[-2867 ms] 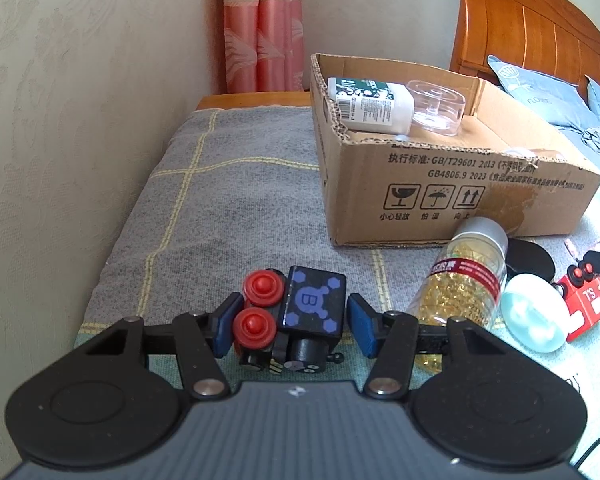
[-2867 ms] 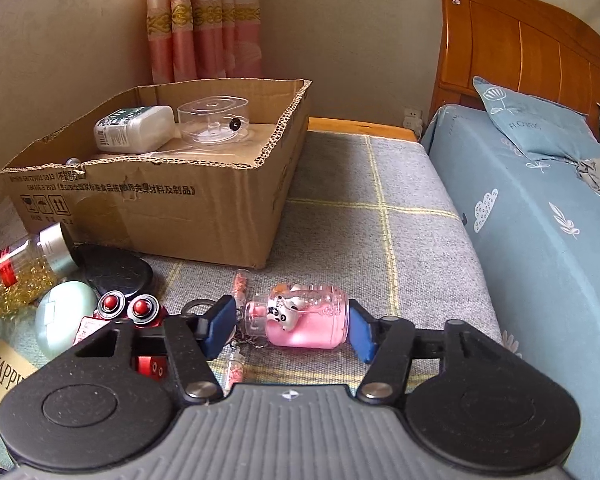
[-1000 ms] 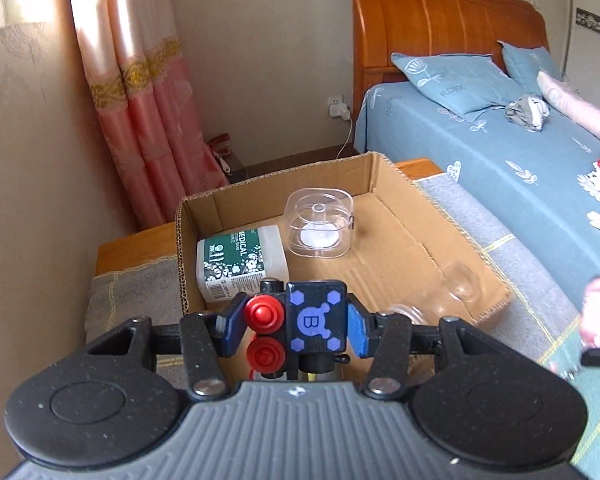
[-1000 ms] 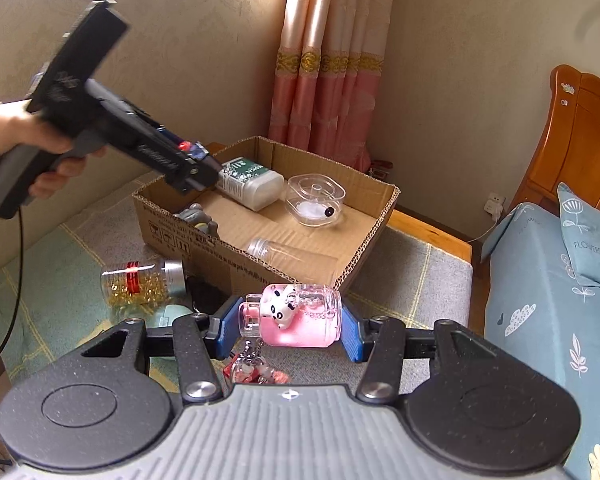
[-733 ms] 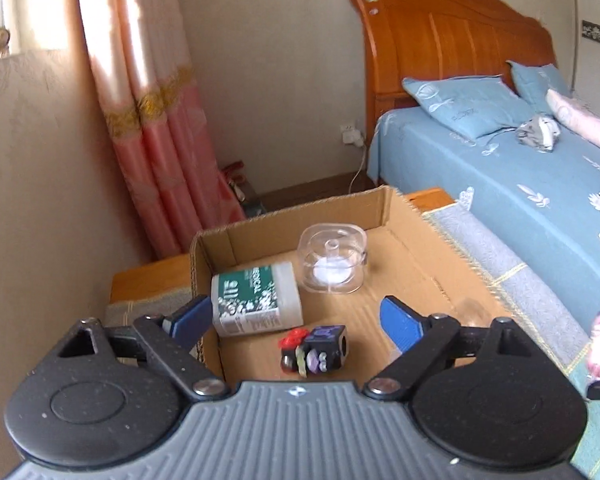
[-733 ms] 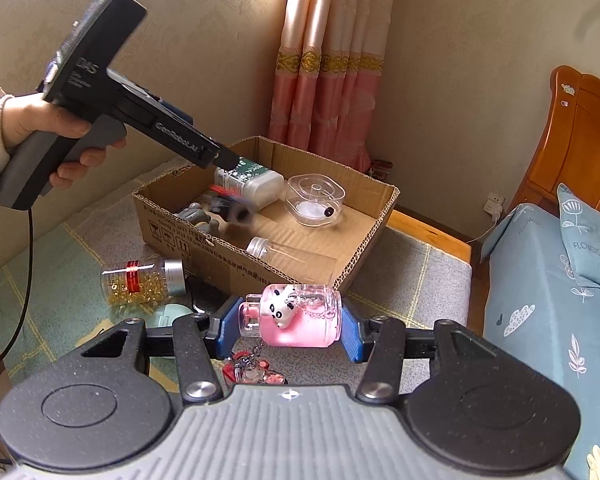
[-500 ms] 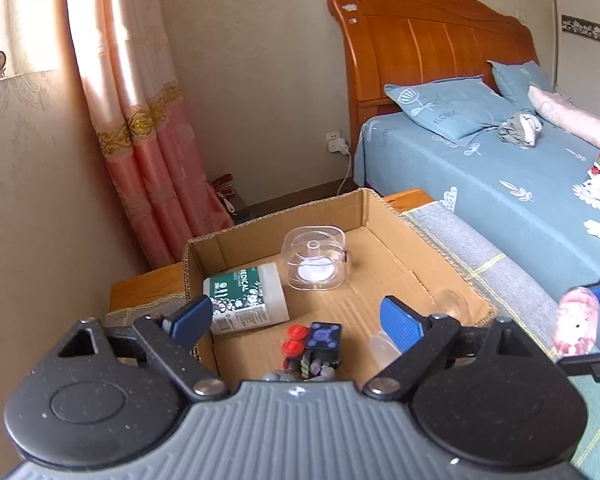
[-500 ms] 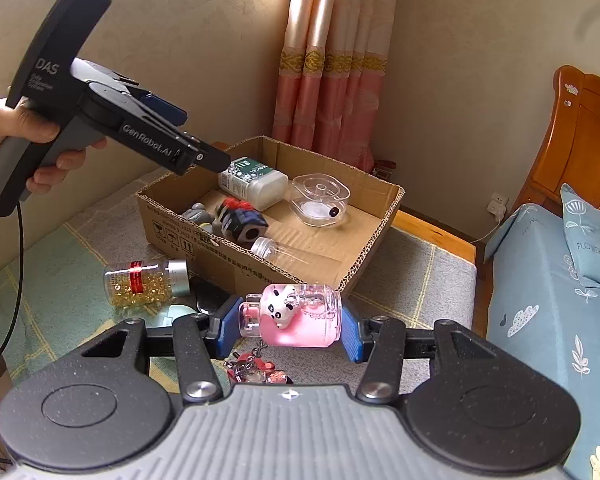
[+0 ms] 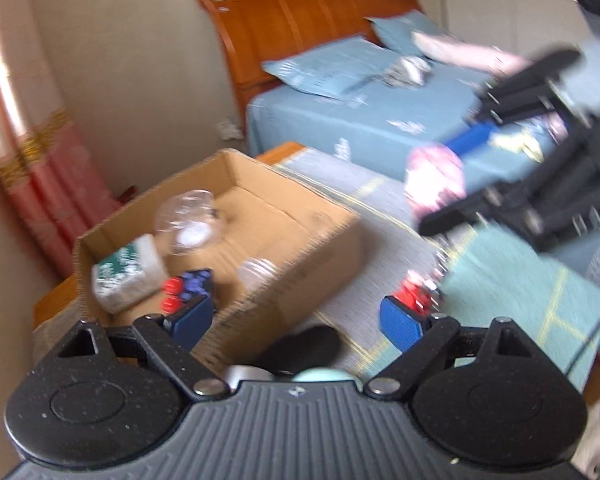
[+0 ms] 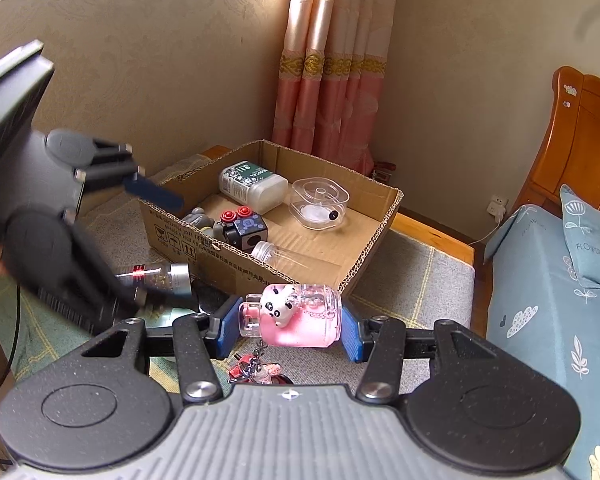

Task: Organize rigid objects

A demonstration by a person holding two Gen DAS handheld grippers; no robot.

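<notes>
- Since 1 second ago the left gripper [image 9: 296,316] has let go of the cube toy [image 10: 244,230]: its 2 blue fingers [image 9: 400,322] now stand wide apart with nothing between them, and the toy lies inside the cardboard box [image 10: 364,256].
- The left wrist view has swung away from the box, which now sits at 10 o'clock in that blurred view, with the right gripper [image 9: 440,184] at 2 o'clock.
- The right gripper [image 10: 288,326] looks the same as 1 second ago, its fingers clamped on the pink bottle [image 10: 296,316], held above the grey blanket [image 10: 412,280] on the tabletop.
- In the right wrist view the left gripper's dark body [image 10: 52,248] fills the 9 o'clock side and hides part of the box's near left corner and the capsule jar [image 10: 160,276] outside it.
- Inside the box: a white medical bottle [image 10: 254,186] at 11 o'clock, a clear plastic container [image 10: 320,202] at 1 o'clock, a clear empty bottle [image 10: 284,258] by the near wall, and a grey figure [image 10: 198,218] just left of the cube toy.
- A keychain with red charms [image 10: 256,372] hangs below the pink bottle.
- The pink bottle lies on its side, long axis running 9 to 3 o'clock between the fingers, its narrow neck toward 9 o'clock and its panda figure facing the camera.
- The cube toy's 2 red buttons point up toward 12 o'clock.
- A bed with blue sheets [image 10: 540,320] lies at 3 o'clock.
</notes>
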